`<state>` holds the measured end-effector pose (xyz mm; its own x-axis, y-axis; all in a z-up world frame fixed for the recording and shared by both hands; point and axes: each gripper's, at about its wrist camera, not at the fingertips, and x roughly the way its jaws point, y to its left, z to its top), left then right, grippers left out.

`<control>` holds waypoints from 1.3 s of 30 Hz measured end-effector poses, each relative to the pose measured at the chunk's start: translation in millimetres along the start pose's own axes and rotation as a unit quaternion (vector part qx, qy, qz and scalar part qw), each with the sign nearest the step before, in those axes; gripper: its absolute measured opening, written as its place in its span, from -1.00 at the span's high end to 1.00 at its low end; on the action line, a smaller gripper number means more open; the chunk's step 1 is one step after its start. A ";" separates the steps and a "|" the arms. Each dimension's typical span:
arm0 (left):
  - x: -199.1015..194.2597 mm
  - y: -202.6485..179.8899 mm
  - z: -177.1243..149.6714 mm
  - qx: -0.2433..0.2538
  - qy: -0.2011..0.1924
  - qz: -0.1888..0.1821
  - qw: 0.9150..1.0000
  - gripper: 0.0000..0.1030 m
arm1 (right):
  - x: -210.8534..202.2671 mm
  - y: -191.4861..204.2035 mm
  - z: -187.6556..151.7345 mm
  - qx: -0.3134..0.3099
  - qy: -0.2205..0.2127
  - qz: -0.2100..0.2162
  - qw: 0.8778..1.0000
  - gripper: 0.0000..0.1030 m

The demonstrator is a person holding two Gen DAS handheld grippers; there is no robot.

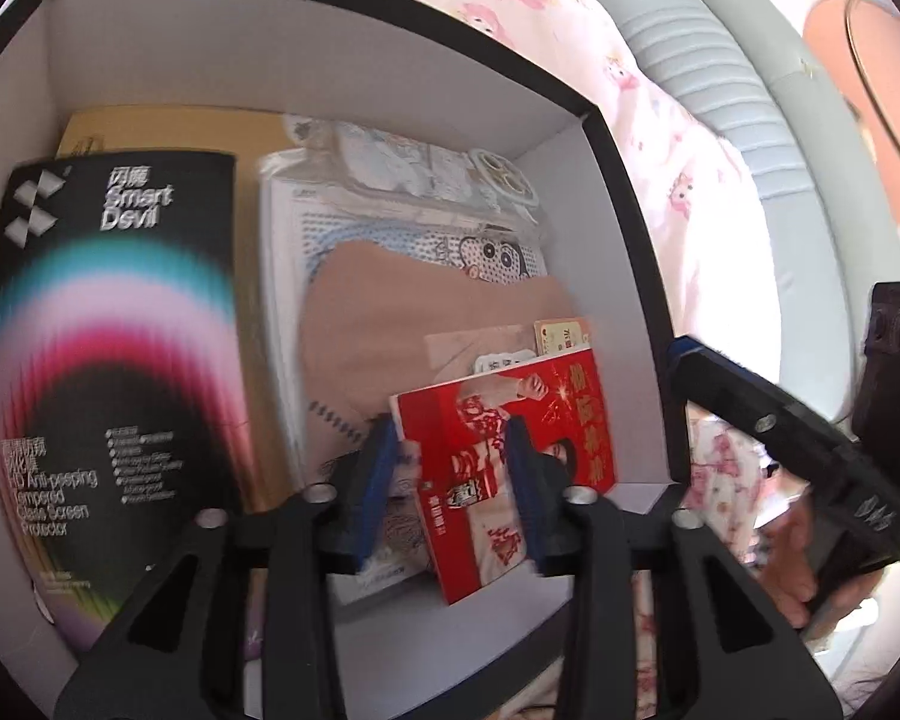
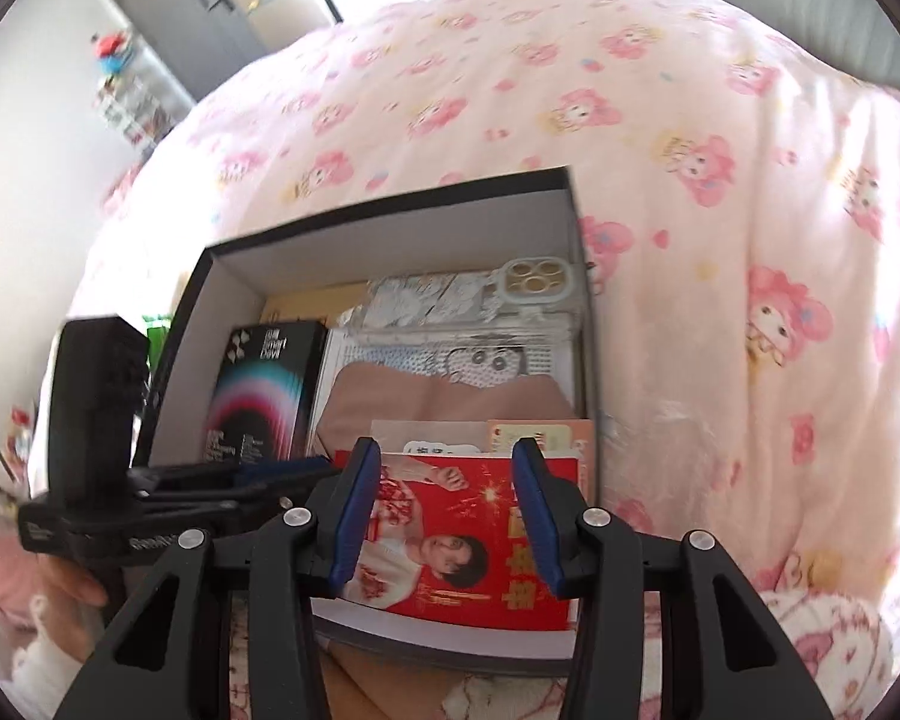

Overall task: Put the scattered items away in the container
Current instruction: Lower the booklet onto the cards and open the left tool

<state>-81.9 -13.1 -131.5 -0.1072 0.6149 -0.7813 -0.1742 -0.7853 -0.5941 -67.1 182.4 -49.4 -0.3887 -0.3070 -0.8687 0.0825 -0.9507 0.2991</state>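
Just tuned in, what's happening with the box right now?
A person with a gripper in each hand is filling the black-rimmed cardboard box on the pink cartoon-print bedding. The red printed envelope leans inside at the near wall, between the open fingers of the left gripper. The right gripper hovers above, open and empty. A black screen-protector package, a beige cloth and a clear phone case are already in.

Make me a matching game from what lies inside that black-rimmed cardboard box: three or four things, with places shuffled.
Things:
1. black Smart Devil screen-protector box
2. clear phone case with round camera holes
3. red printed packet
4. beige cloth mask

Places:
A. near end
B. along the left wall
C. far end
D. middle, over the dotted white sheet

Pairs: 1-B, 2-C, 3-A, 4-D
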 end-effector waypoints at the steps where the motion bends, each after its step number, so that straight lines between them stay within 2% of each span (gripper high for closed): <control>1: -0.5 -4.3 -1.6 0.014 -0.004 0.012 1.000 0.22 | -1.6 -4.2 0.2 0.009 -0.005 -0.001 1.000 0.19; 3: -5.1 -4.6 -3.7 0.017 -0.010 0.010 1.000 0.22 | 0.5 -6.4 2.5 0.016 -0.008 -0.004 1.000 0.19; 6: -15.2 8.0 -4.6 -0.011 -0.023 0.000 1.000 0.22 | 0.6 -12.4 0.9 0.020 0.000 -0.014 1.000 0.19; 9: -16.0 16.2 -5.3 -0.030 -0.011 -0.032 0.999 0.22 | 0.5 -17.2 -4.2 0.027 0.006 -0.007 1.000 0.19; 11: -13.7 13.9 -5.3 -0.023 -0.002 -0.041 0.999 0.22 | 3.1 -14.8 -6.5 0.021 0.009 -0.013 1.000 0.19; 16: -11.3 4.8 -3.4 -0.004 0.002 -0.040 0.999 0.22 | 8.8 -12.2 -12.1 0.021 0.011 -0.009 1.000 0.19; 21: -18.1 15.5 -4.7 -0.032 -0.017 -0.013 0.999 0.22 | 7.6 -10.1 -13.5 0.020 0.011 -0.017 1.000 0.19; 23: -17.9 17.6 -6.0 -0.036 -0.010 -0.020 0.999 0.22 | 6.1 -9.9 -14.0 0.020 0.009 -0.015 1.000 0.19; 27: -11.9 8.4 -3.2 -0.006 0.004 -0.039 0.999 0.22 | 7.6 -9.5 -16.3 0.018 0.013 -0.016 1.000 0.19; 29: -14.0 9.9 -0.9 -0.009 -0.011 -0.016 1.000 0.22 | 7.2 -8.5 -17.0 0.018 0.014 -0.016 1.000 0.19; 31: -18.1 20.3 0.6 -0.031 -0.017 -0.013 0.999 0.22 | 6.2 -8.7 -16.8 0.020 0.014 -0.011 1.000 0.19; 34: -13.3 26.6 -0.6 -0.045 -0.002 -0.017 0.999 0.22 | 5.5 -7.3 -16.9 0.016 0.013 -0.015 1.000 0.19; 39: -6.7 20.4 0.6 -0.011 0.017 -0.017 1.000 0.22 | 9.0 -7.8 -17.0 0.018 0.018 -0.012 1.000 0.19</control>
<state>-85.3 -33.2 -138.3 -0.0684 0.6394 -0.7659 -0.1561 -0.7651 -0.6248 -55.7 186.3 -66.3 -0.3566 -0.2859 -0.8895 0.0392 -0.9558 0.2914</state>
